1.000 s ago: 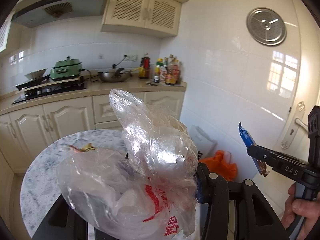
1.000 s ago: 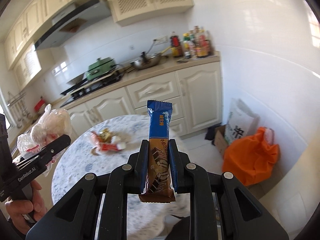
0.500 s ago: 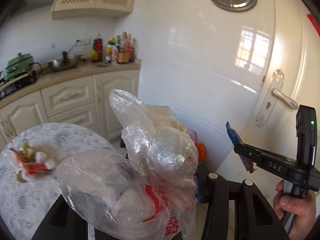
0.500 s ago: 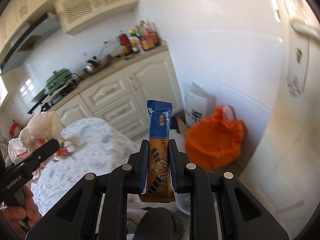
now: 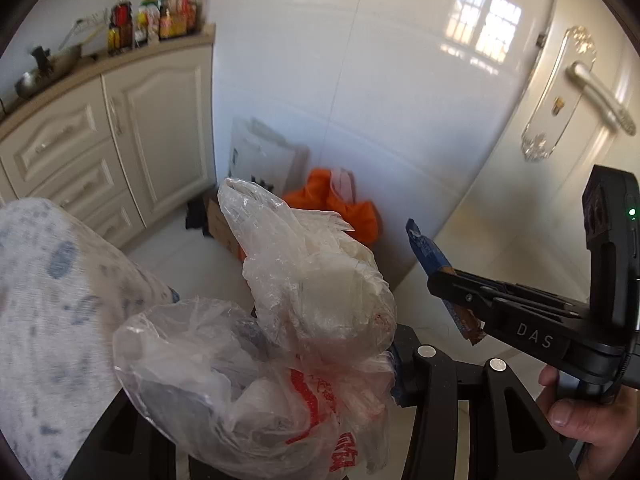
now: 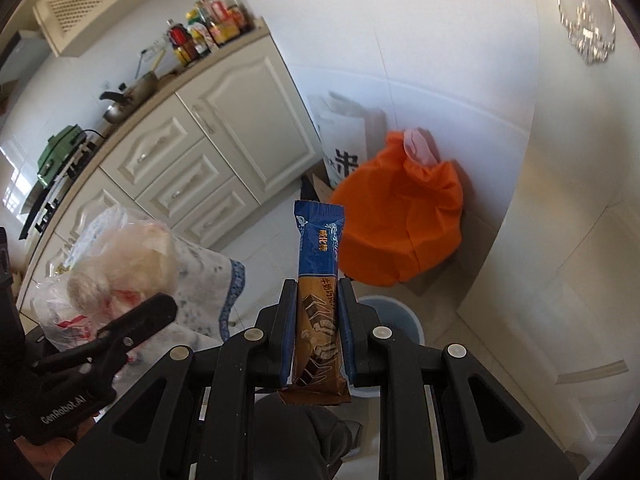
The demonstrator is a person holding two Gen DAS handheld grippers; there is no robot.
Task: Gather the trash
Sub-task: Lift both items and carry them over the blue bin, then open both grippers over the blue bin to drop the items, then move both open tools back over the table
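Right gripper (image 6: 317,312) squeezing a blue and brown candy bar (image 6: 319,280) mid-frame, left gripper (image 6: 132,320) pinching crumpled plastic bags (image 5: 280,340), lower left, orange bag (image 6: 400,224) behind.

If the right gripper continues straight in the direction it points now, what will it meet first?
Probably the orange bag on the floor by the wall. The right gripper, shut on a blue-and-brown snack wrapper, aims there, though depth is unclear.

Both wrist views face the orange bag (image 5: 348,208) (image 6: 400,220) — floor corner shared.
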